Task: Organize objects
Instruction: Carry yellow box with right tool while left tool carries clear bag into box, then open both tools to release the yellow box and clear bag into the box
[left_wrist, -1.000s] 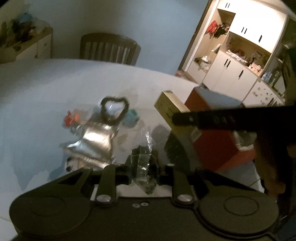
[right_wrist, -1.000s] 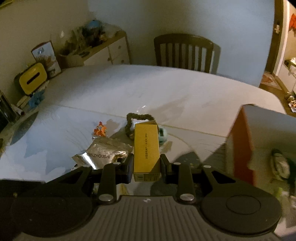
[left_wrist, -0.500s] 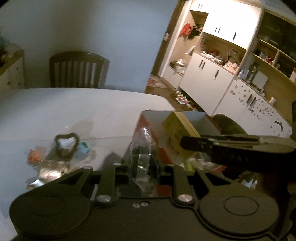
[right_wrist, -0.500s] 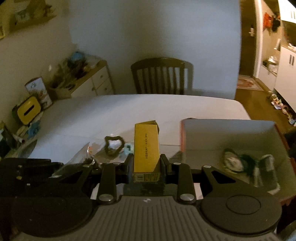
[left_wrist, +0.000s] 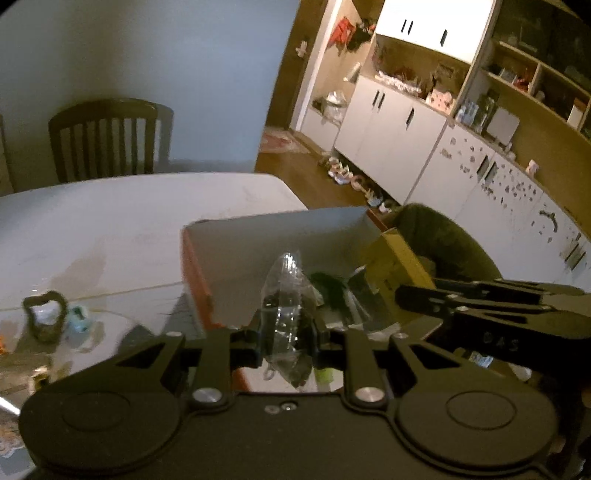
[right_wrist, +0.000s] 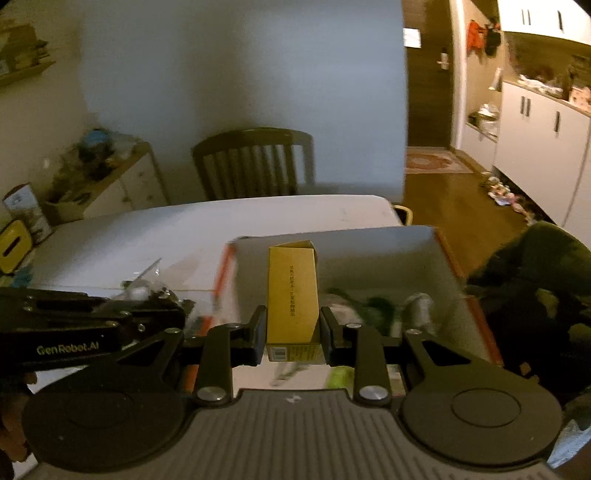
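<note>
While both our hands hover over the open orange box (right_wrist: 448, 258), each carries something to drop in. Our left gripper (left_wrist: 286, 332) has its fingers pinched on a clear plastic packet (left_wrist: 286, 295) with something dark inside; the packet stands up between the fingers, above the near-left corner of the box. Our right gripper (right_wrist: 293, 332) has its fingers clamped on the lower end of a yellow carton (right_wrist: 293, 291), which points forward over the box interior, its top flap ajar.

We judge the packet to be light, soft and crinkly, and its slick film could slide, so the hold belongs on the bulk of the contents, not on loose film at the edge. The carton looks light and stiff but thin-walled; squeezing its broad faces hard would dent it, so a moderate grip across the narrow sides near the base, as now, suits it.

Inside the box lie a few dark and pale items, too blurred to name. On the bench (left_wrist: 110, 206) to the left rest a dark scrunchie (left_wrist: 46, 314) and other small things not yet sorted.
</note>
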